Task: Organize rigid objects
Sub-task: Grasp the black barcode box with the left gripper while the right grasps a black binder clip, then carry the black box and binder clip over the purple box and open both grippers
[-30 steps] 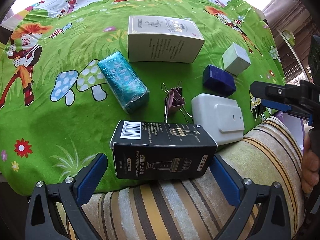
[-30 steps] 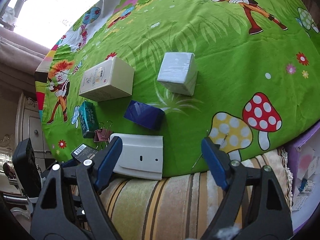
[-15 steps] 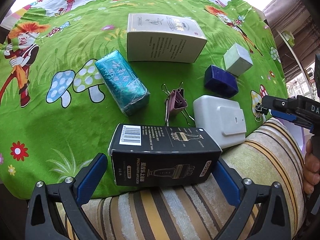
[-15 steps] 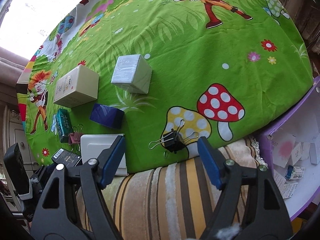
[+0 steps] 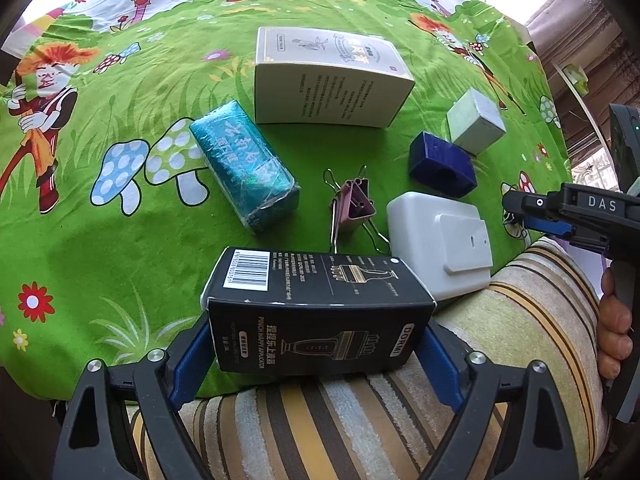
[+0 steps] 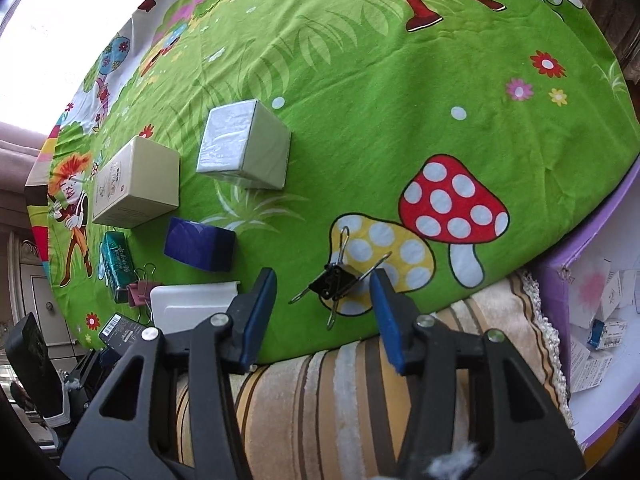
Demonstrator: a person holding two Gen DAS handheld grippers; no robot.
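A black printed box (image 5: 320,304) lies at the near edge of the green cartoon cloth (image 5: 100,264). My left gripper (image 5: 314,356) straddles it and its jaws are closing, with the blue pads (image 5: 192,352) against both ends of the box. In the right wrist view a black binder clip (image 6: 334,284) lies on the yellow mushroom print. My right gripper (image 6: 322,316) hangs over it with its jaws closing. The clip sits between the pads, but they do not press its body.
Behind the black box lie a teal packet (image 5: 244,168), a cream carton (image 5: 332,84), a pink binder clip (image 5: 352,208), a white flat case (image 5: 436,240), a blue block (image 5: 440,164) and a white cube (image 5: 476,122). A striped towel (image 5: 320,420) borders the cloth. A purple-rimmed box (image 6: 560,288) holds papers.
The left jaws have narrowed onto the black box. The right gripper has shifted right, from the white flat case to over the black binder clip, and its jaws have narrowed around it.
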